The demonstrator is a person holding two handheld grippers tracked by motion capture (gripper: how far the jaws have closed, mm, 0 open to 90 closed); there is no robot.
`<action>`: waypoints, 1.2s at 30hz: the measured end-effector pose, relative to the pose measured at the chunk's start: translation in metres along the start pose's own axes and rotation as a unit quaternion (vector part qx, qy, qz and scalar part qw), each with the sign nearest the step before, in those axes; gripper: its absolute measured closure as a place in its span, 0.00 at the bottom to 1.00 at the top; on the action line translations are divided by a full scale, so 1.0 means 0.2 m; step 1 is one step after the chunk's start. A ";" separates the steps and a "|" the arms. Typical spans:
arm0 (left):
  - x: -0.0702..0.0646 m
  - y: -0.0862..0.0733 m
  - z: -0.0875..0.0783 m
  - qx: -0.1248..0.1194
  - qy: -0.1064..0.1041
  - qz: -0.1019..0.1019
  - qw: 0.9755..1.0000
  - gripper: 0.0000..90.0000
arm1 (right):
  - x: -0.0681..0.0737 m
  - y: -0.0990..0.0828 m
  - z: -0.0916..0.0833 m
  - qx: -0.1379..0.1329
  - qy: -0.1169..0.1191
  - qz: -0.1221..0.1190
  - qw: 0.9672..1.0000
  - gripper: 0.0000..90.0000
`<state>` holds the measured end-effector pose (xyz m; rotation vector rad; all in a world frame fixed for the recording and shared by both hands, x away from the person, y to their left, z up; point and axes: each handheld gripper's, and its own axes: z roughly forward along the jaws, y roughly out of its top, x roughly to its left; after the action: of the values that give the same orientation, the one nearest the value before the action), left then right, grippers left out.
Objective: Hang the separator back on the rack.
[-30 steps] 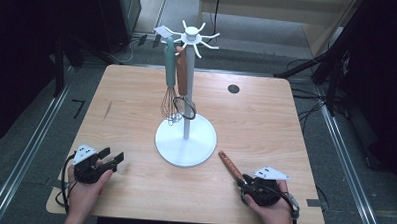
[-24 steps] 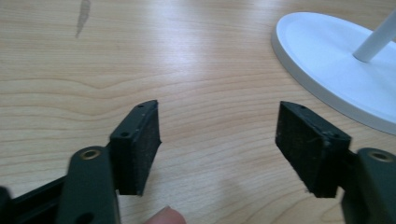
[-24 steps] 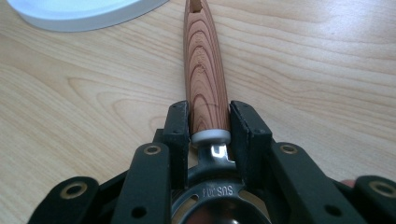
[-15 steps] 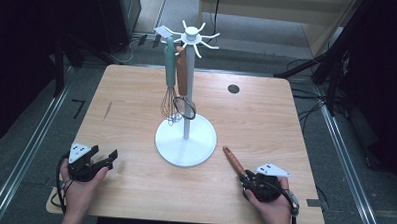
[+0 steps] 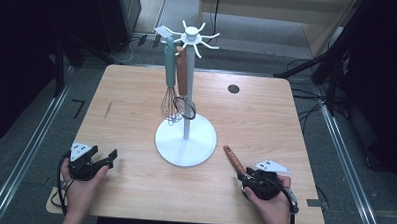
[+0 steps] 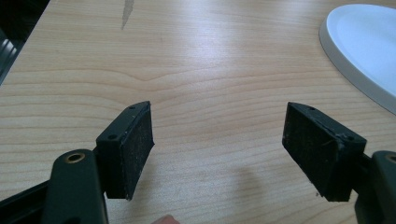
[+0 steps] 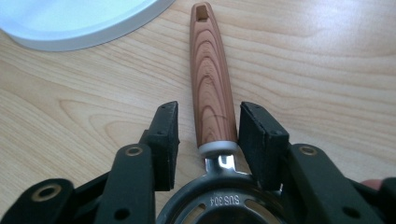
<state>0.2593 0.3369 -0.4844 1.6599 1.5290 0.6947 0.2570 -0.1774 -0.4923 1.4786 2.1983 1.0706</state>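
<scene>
A white utensil stand [image 5: 185,139] rises from the middle of the wooden table; its base edge shows in the left gripper view [image 6: 364,42] and the right gripper view [image 7: 70,18]. A teal-handled whisk [image 5: 169,66] and a wood-handled utensil [image 5: 181,76] hang from its hooks. Another wood-handled utensil [image 5: 233,160] [image 7: 210,70] with a metal head lies flat at the front right. My right gripper [image 5: 244,176] [image 7: 210,126] straddles its handle; the jaws have just been opening and the pads stand off it. My left gripper [image 5: 107,159] [image 6: 217,140] rests at the front left, jaws just opened, nothing between them.
A dark round hole [image 5: 233,88] sits in the tabletop at the back right. The table's front edge runs just under both hands. Metal floor rails and cables flank the table on both sides.
My left hand has shifted slightly left toward the table's edge. The right hand and the utensil under it have barely moved.
</scene>
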 end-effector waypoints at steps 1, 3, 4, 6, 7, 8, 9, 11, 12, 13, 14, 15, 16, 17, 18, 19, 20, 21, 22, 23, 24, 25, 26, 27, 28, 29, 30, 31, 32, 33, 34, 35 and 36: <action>0.00 0.00 0.00 0.000 0.000 0.000 1.000 0.28 | 0.00 0.00 -0.01 0.000 -0.004 -0.003 1.000 0.65; 0.00 0.00 0.00 0.001 0.000 0.000 1.000 0.28 | 0.01 0.01 -0.02 0.002 -0.015 -0.013 1.000 0.66; 0.00 0.00 0.00 0.000 0.000 -0.001 1.000 0.28 | 0.02 0.02 -0.03 0.004 -0.020 -0.019 1.000 0.67; 0.00 0.00 0.00 0.001 0.000 -0.001 1.000 0.28 | 0.02 0.04 -0.05 0.007 -0.032 -0.026 0.999 0.67; 0.00 0.00 0.00 0.001 0.000 0.000 1.000 0.28 | 0.02 0.05 -0.06 0.009 -0.033 -0.027 0.999 0.66; 0.00 0.00 0.00 0.001 0.000 0.001 1.000 0.28 | 0.02 0.07 -0.07 0.010 -0.030 -0.029 0.999 0.65; 0.00 0.00 0.00 0.001 0.002 0.003 1.000 0.28 | 0.02 0.08 -0.08 0.015 -0.028 -0.030 0.999 0.64; -0.01 0.00 0.00 -0.002 0.001 0.006 1.000 0.27 | 0.02 0.11 -0.08 0.034 -0.028 -0.037 0.998 0.61; -0.01 0.00 0.00 -0.001 0.001 0.007 1.000 0.27 | 0.02 0.13 -0.08 0.040 -0.036 -0.043 0.998 0.61; -0.01 0.00 0.00 -0.001 0.001 0.006 1.000 0.26 | 0.02 0.14 -0.08 0.048 -0.038 -0.045 0.997 0.61; -0.01 0.00 0.00 -0.001 0.002 0.005 1.000 0.25 | 0.01 0.15 -0.07 0.057 -0.037 -0.042 0.997 0.61; -0.01 0.00 0.00 -0.002 0.002 0.005 1.000 0.24 | 0.01 0.16 -0.07 0.060 -0.037 -0.042 0.997 0.62; -0.01 0.00 0.00 -0.001 0.002 0.005 1.000 0.23 | 0.00 0.17 -0.07 0.066 -0.032 -0.039 0.997 0.62; -0.01 0.00 0.00 -0.001 0.003 0.005 1.000 0.23 | 0.00 0.18 -0.06 0.078 -0.025 -0.041 0.996 0.64; -0.01 0.00 0.00 -0.001 0.003 0.005 1.000 0.23 | 0.00 0.19 -0.06 0.088 -0.021 -0.048 0.995 0.66; -0.01 0.00 0.00 0.001 0.003 0.005 1.000 0.23 | 0.01 0.20 -0.05 0.099 -0.021 -0.056 0.993 0.66; 0.00 0.00 0.00 0.001 0.002 0.005 1.000 0.23 | 0.01 0.21 -0.04 0.112 -0.020 -0.068 0.991 0.67; 0.00 0.00 0.00 0.001 0.002 0.005 1.000 0.23 | 0.02 0.22 -0.03 0.122 -0.022 -0.076 0.989 0.68; 0.00 0.00 0.00 0.002 0.002 0.006 1.000 0.23 | 0.02 0.23 -0.02 0.130 -0.021 -0.080 0.988 0.68; 0.00 0.00 0.00 0.001 0.002 0.005 1.000 0.23 | 0.03 0.23 -0.01 0.135 -0.019 -0.086 0.987 0.70; 0.00 0.00 0.00 0.001 0.001 0.006 1.000 0.23 | 0.03 0.24 -0.01 0.143 -0.019 -0.082 0.986 0.70; 0.00 0.00 0.00 0.002 0.002 0.006 1.000 0.23 | 0.04 0.24 0.00 0.149 -0.020 -0.080 0.985 0.71; -0.01 0.00 0.00 0.002 0.003 0.005 1.000 0.23 | 0.04 0.24 0.01 0.153 -0.022 -0.082 0.985 0.73; 0.00 0.00 0.00 0.002 0.003 0.006 1.000 0.23 | 0.04 0.25 0.01 0.159 -0.026 -0.081 0.984 0.74; -0.01 0.00 0.00 0.002 0.002 0.005 1.000 0.23 | 0.04 0.25 0.01 0.162 -0.023 -0.077 0.983 0.75; -0.01 0.00 0.00 0.002 0.003 0.005 1.000 0.23 | 0.04 0.25 0.01 0.164 -0.021 -0.076 0.983 0.75; -0.01 0.00 0.00 0.003 0.003 0.006 1.000 0.23 | 0.04 0.25 0.01 0.166 -0.022 -0.074 0.983 0.76; -0.01 0.00 0.00 0.004 0.004 0.007 1.000 0.23 | 0.03 0.25 0.01 0.170 -0.020 -0.072 0.983 0.75; -0.01 0.00 0.00 0.004 0.004 0.007 1.000 0.23 | 0.03 0.25 0.01 0.175 -0.021 -0.070 0.982 0.75; -0.01 0.00 0.00 0.003 0.004 0.006 1.000 0.23 | 0.03 0.25 0.02 0.180 -0.022 -0.071 0.981 0.75; -0.01 0.00 0.00 0.004 0.004 0.006 1.000 0.23 | 0.03 0.25 0.02 0.185 -0.023 -0.074 0.980 0.75; -0.01 0.00 0.00 0.004 0.005 0.006 1.000 0.23 | 0.03 0.25 0.02 0.188 -0.022 -0.074 0.979 0.74; -0.01 0.00 0.00 0.004 0.005 0.006 1.000 0.23 | 0.03 0.25 0.03 0.195 -0.020 -0.072 0.978 0.74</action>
<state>0.2597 0.3353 -0.4845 1.6756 1.5317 0.7044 0.2921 -0.1597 -0.4589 1.4377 2.5452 0.5805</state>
